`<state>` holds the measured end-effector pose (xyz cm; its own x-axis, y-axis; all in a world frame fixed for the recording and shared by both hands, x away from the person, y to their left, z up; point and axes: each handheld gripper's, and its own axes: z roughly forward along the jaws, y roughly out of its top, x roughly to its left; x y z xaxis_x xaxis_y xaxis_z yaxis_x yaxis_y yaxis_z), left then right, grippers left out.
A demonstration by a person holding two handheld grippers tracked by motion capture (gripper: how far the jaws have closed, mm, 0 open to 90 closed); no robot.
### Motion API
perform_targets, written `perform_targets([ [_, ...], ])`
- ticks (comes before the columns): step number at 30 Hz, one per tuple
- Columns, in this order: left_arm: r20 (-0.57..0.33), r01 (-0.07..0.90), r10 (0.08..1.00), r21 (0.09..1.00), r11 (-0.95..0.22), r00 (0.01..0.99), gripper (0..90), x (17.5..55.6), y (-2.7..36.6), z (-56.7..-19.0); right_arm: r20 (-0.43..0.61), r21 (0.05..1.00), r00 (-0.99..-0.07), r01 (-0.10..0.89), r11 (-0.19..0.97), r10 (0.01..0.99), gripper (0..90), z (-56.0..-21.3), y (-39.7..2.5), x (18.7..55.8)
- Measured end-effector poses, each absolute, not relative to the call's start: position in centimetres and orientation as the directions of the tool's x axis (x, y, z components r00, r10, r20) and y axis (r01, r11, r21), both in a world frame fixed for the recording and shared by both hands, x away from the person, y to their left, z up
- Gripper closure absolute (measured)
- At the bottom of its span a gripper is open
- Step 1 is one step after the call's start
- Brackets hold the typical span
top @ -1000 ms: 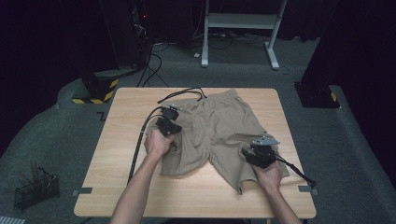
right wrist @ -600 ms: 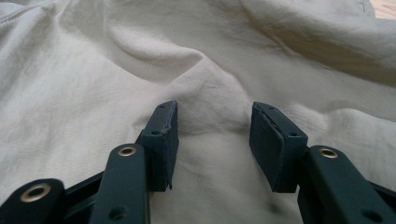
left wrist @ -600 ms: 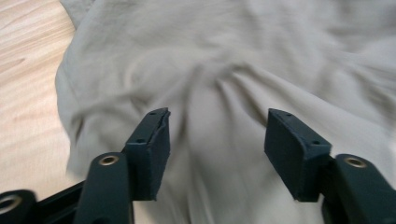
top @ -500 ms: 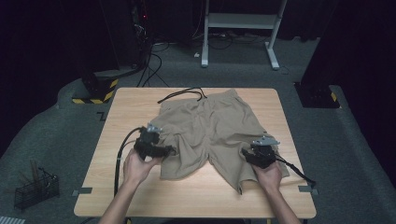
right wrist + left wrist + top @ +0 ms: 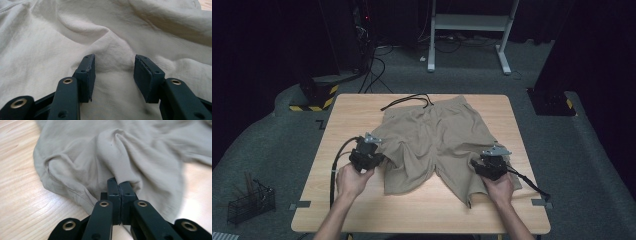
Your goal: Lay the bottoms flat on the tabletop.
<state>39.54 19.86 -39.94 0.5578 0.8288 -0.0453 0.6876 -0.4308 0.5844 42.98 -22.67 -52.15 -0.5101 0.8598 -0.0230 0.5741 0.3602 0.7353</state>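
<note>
On plain shorts (image 5: 437,140), left claw (image 5: 119,185) clamped.

I see beige shorts (image 5: 437,145) spread rumpled on the counter (image 5: 412,210), waistband far, black drawstring (image 5: 407,100) trailing, left leg bunched.

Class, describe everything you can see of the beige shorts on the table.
The shorts are beige, of thin, soft-looking woven cloth, lying creased on the wooden table with the waistband at the far side and both legs toward the person. A black drawstring trails from the waist. The left gripper is shut on a bunched fold of one leg; the right gripper rests open on the other leg.
</note>
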Motion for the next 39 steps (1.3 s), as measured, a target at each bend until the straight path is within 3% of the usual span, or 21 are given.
perform_targets([
  [2, -0.125, 0.737, 0.826, 0.539, -0.409, 0.550, 87.5, 41.5, 19.9, -39.0, -0.023, 0.735, -0.511, 0.574, 0.361, 0.859, 51.5, -52.1, -22.7, 43.0],
  [3, -0.114, 0.737, 0.827, 0.531, -0.418, 0.551, 85.6, 42.9, 19.6, -38.9, -0.023, 0.735, -0.510, 0.574, 0.360, 0.860, 51.6, -52.1, -22.7, 43.0],
  [6, 0.039, 0.745, 0.844, 0.450, -0.492, 0.534, 84.2, 48.1, 17.7, -41.2, -0.023, 0.735, -0.510, 0.574, 0.360, 0.860, 51.5, -52.1, -22.7, 43.0],
  [10, 0.109, 0.789, 0.863, 0.362, -0.496, 0.493, 84.4, 52.1, 16.6, -45.5, -0.022, 0.735, -0.509, 0.575, 0.359, 0.860, 51.6, -52.1, -22.7, 43.0],
  [12, 0.128, 0.774, 0.864, 0.395, -0.494, 0.487, 80.5, 51.8, 16.5, -46.2, -0.018, 0.731, -0.507, 0.581, 0.358, 0.862, 51.7, -52.1, -22.7, 43.0],
  [15, 0.148, 0.747, 0.871, 0.460, -0.480, 0.469, 62.9, 50.3, 17.1, -45.5, -0.036, 0.739, -0.530, 0.556, 0.380, 0.847, 53.0, -50.9, -21.9, 42.4],
  [20, 0.105, 0.722, 0.895, 0.553, -0.416, 0.434, 47.0, 46.8, 19.2, -44.1, -0.071, 0.776, -0.674, 0.426, 0.465, 0.736, 53.6, -47.4, -16.7, 41.1],
  [25, 0.086, 0.721, 0.915, 0.588, -0.366, 0.394, 45.0, 44.0, 20.7, -43.9, -0.052, 0.751, -0.771, 0.389, 0.534, 0.635, 54.5, -48.0, -11.0, 40.6],
  [31, 0.002, 0.722, 0.916, 0.614, -0.317, 0.401, 47.4, 41.6, 21.0, -44.5, -0.029, 0.729, -0.840, 0.354, 0.586, 0.543, 54.7, -49.4, -5.9, 39.4],
  [39, -0.057, 0.756, 0.942, 0.613, -0.229, 0.331, 47.2, 43.4, 20.1, -48.0, -0.002, 0.710, -0.830, 0.392, 0.585, 0.558, 54.1, -51.1, -3.1, 40.5],
])
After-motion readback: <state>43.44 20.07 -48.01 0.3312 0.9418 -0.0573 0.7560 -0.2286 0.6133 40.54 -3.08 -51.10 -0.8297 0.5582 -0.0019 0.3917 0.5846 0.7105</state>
